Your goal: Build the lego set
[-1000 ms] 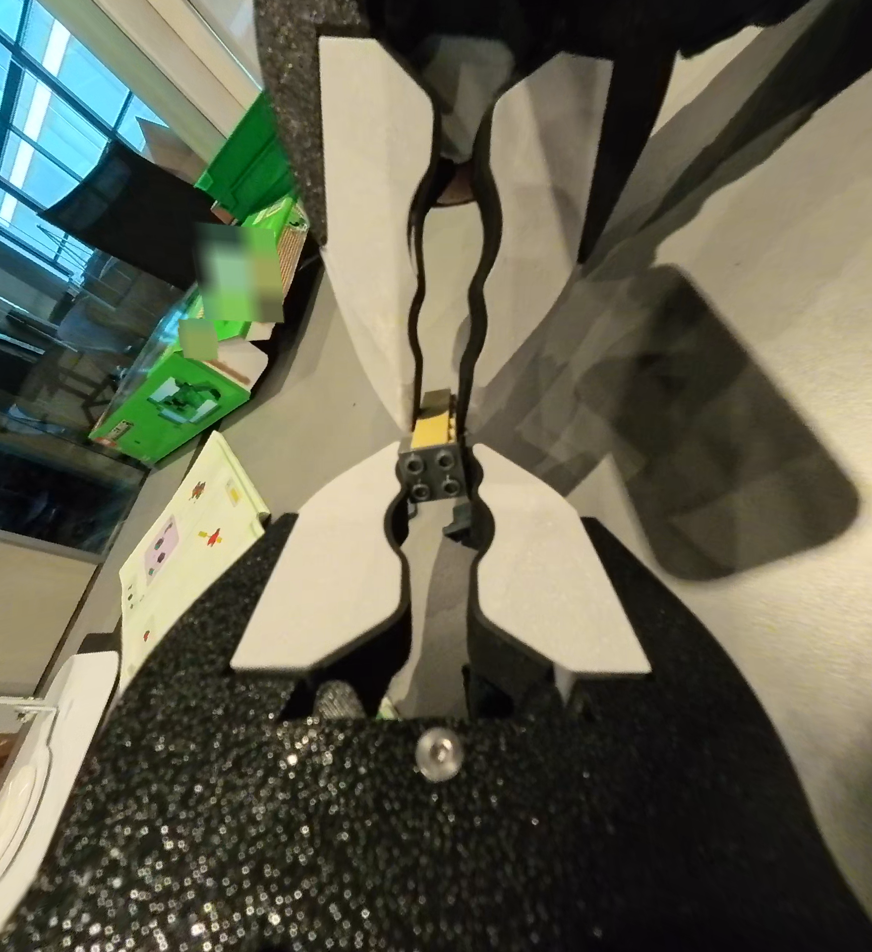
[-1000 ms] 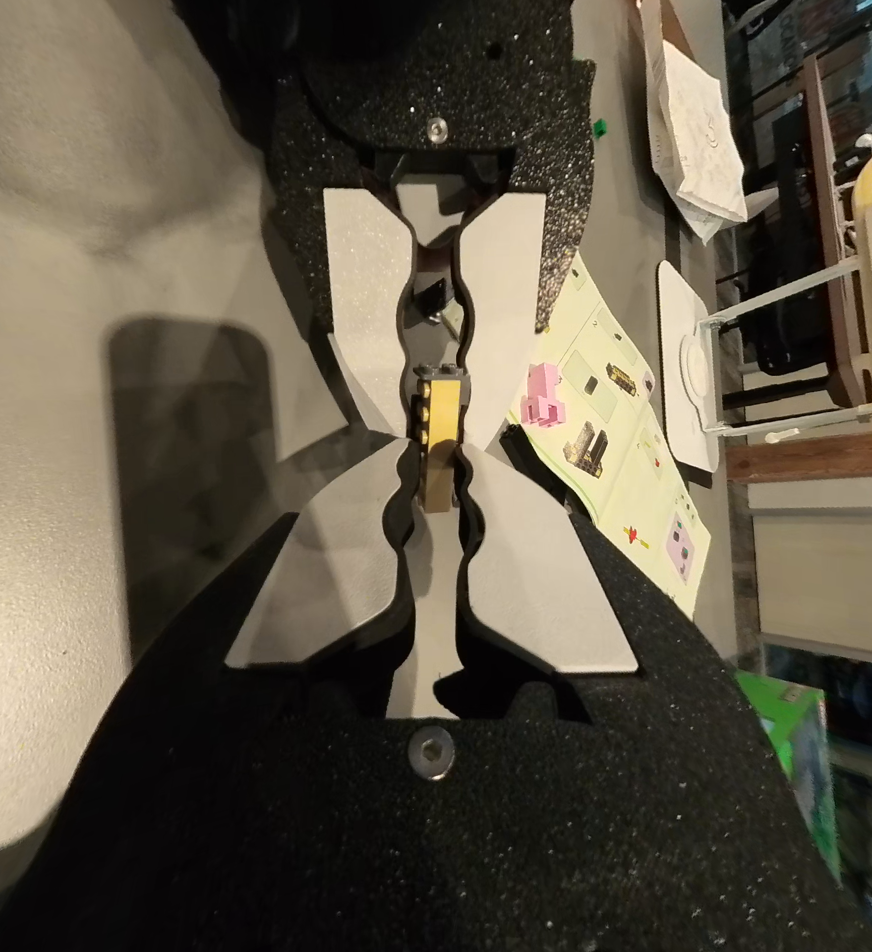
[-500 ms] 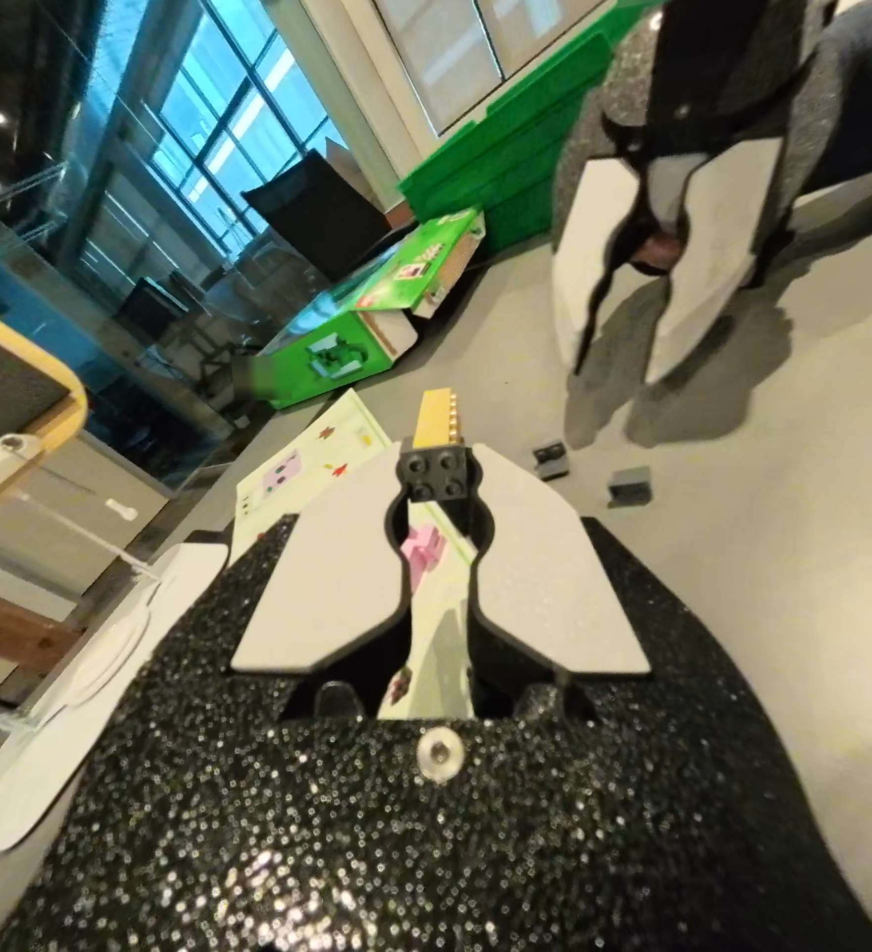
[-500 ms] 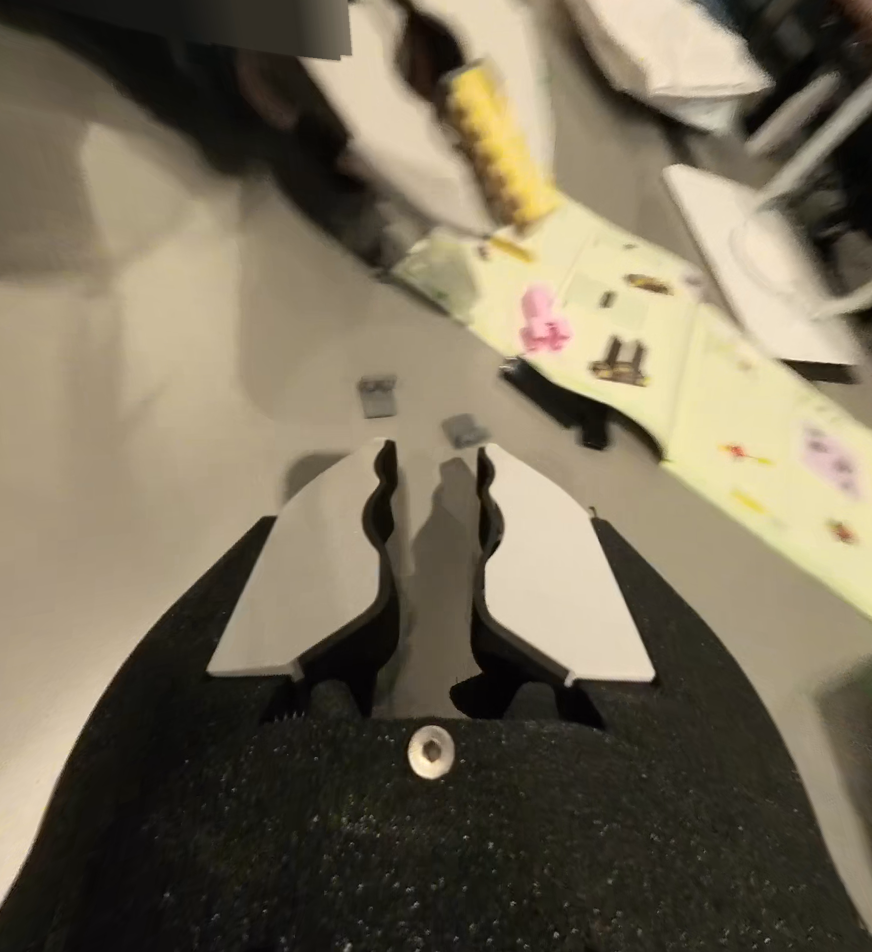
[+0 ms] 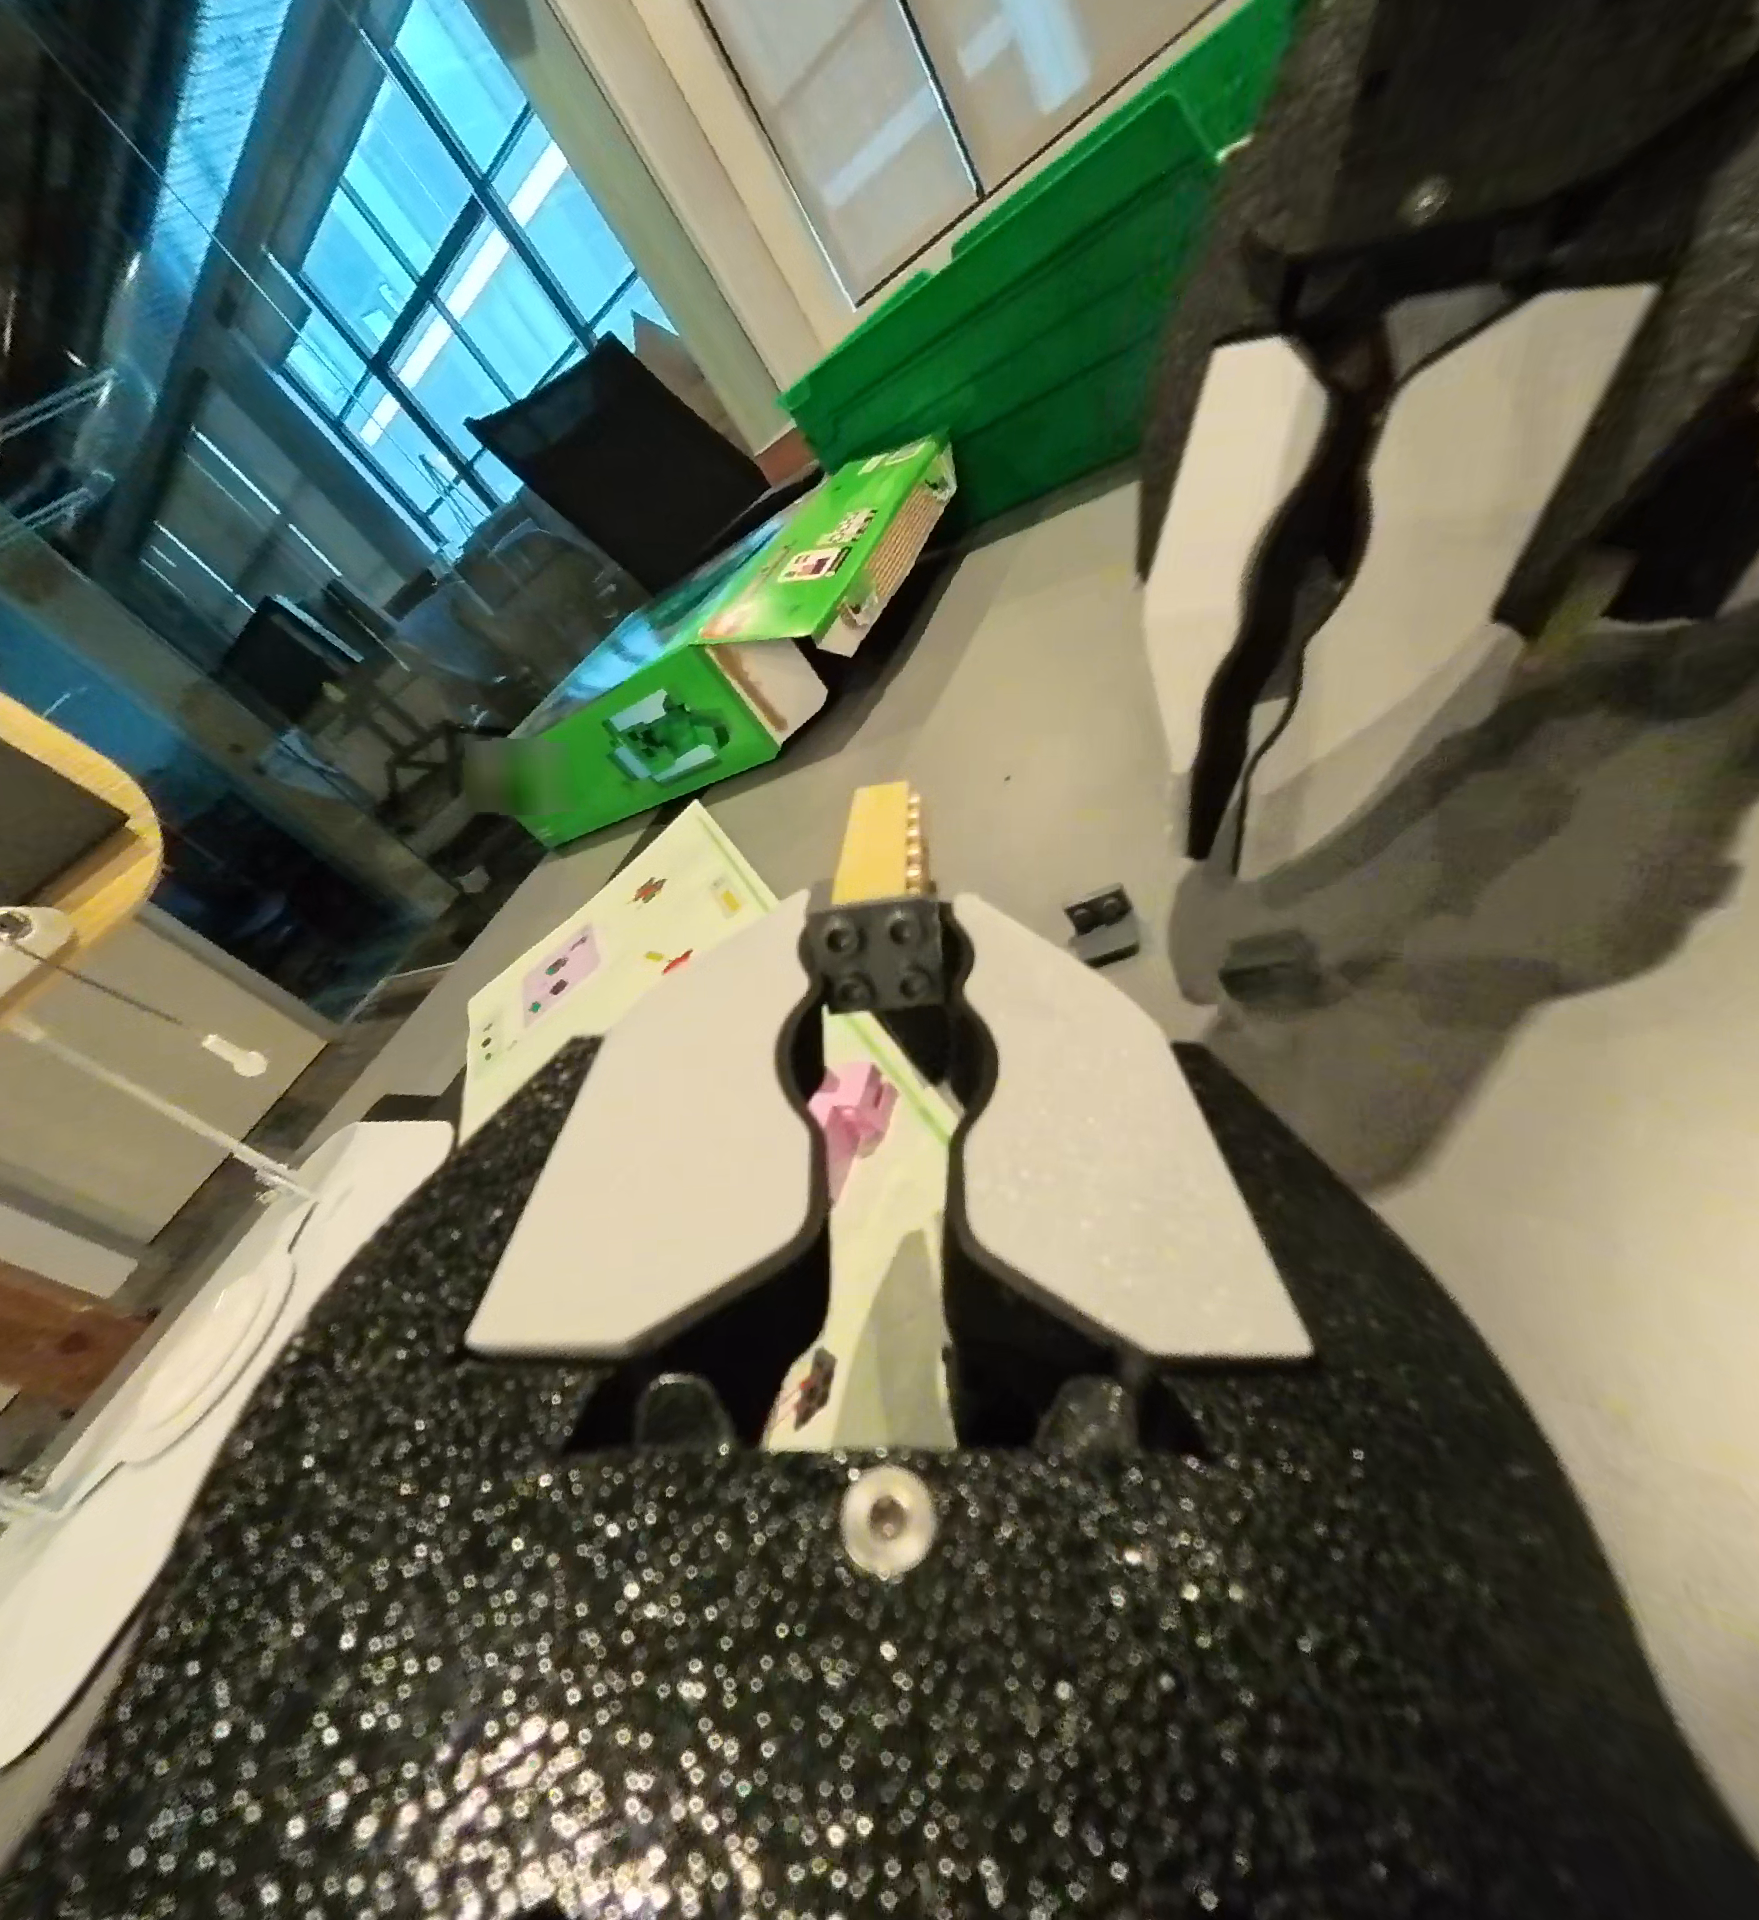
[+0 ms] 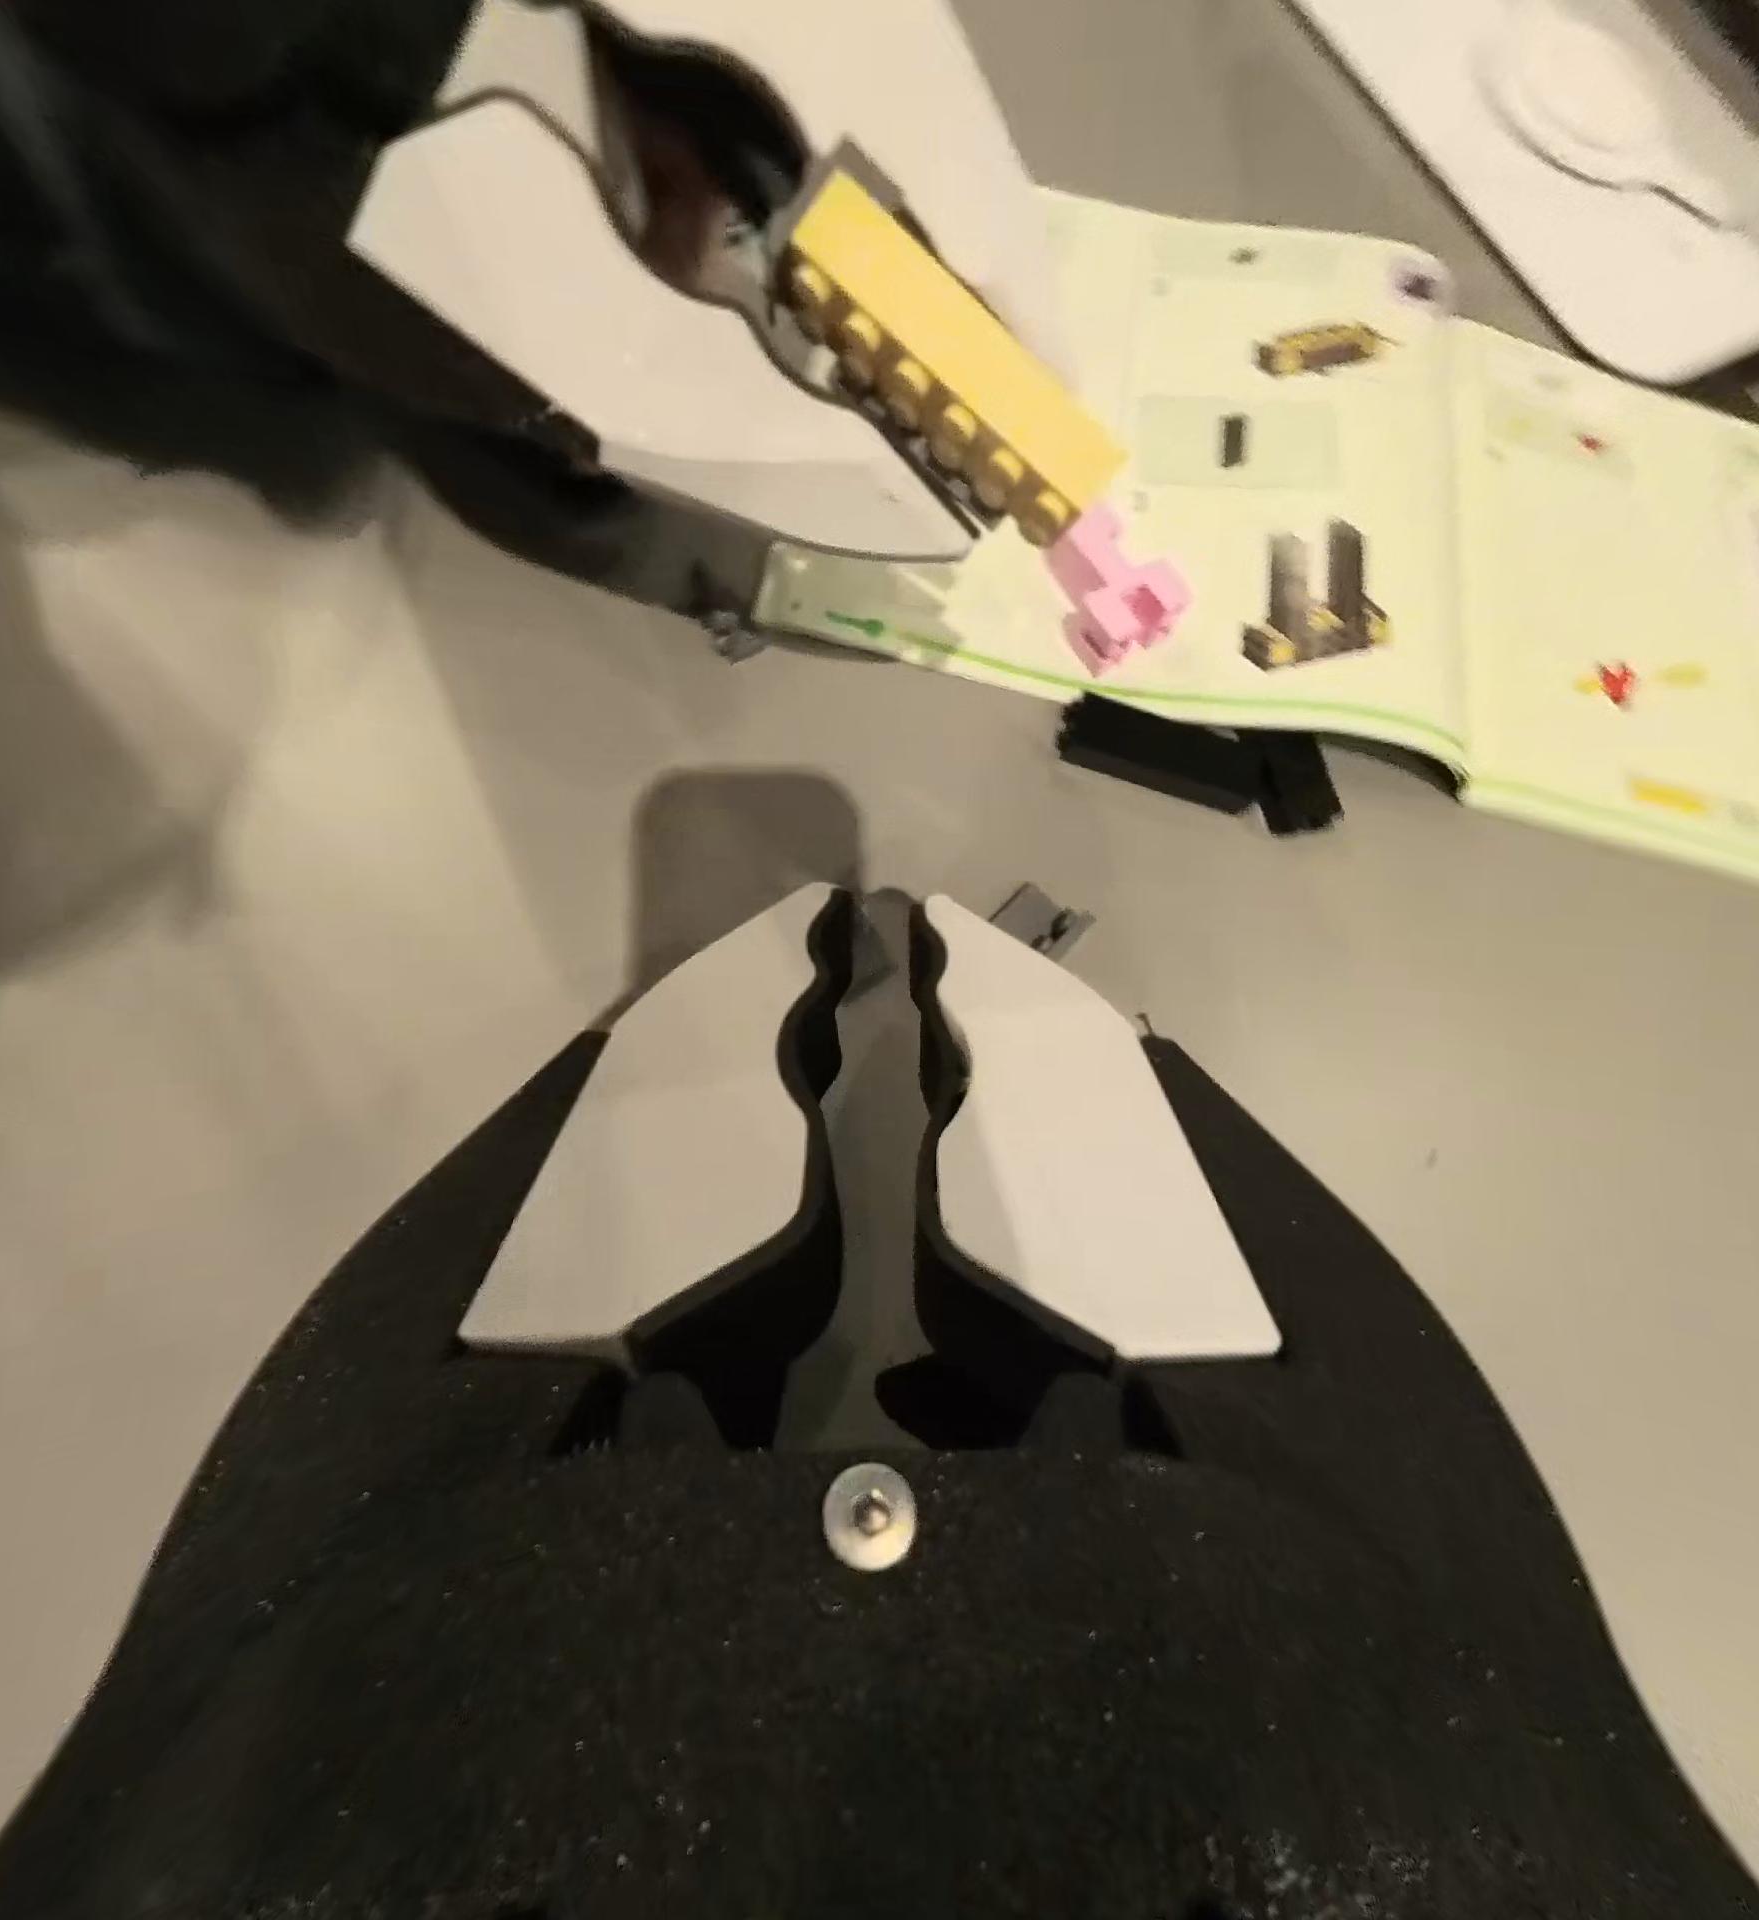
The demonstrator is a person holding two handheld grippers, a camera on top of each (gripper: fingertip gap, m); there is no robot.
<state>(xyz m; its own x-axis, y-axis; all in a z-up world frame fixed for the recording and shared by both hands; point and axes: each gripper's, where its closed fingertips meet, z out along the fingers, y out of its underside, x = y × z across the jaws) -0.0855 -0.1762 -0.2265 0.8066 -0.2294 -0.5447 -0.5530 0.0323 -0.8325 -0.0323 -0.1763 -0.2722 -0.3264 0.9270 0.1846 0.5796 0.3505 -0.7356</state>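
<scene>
My left gripper (image 5: 880,951) is shut on a dark grey brick (image 5: 877,954) with a long yellow plate (image 5: 880,847) fixed to it, held above the table. The yellow plate also shows in the right wrist view (image 6: 948,384), sticking out of the left gripper. My right gripper (image 6: 880,904) is down on the table, jaws nearly closed around a small grey piece (image 6: 873,951). A second small grey piece (image 6: 1041,920) lies just right of its tips. In the left wrist view the right gripper (image 5: 1259,810) stands at the upper right.
An open instruction booklet (image 6: 1477,520) lies beyond, with a pink brick figure (image 6: 1124,592) on it and black pieces (image 6: 1197,769) at its near edge. A green box (image 5: 667,738) and green crates (image 5: 1041,343) stand at the back. A white stand (image 5: 127,1455) is at the left. The left gripper's tips are roughly 7 cm from the right gripper's.
The right gripper let go of the yellow plate, dropped to the table and narrowed around a small grey piece. The left gripper pulled away, keeping the brick and plate.
</scene>
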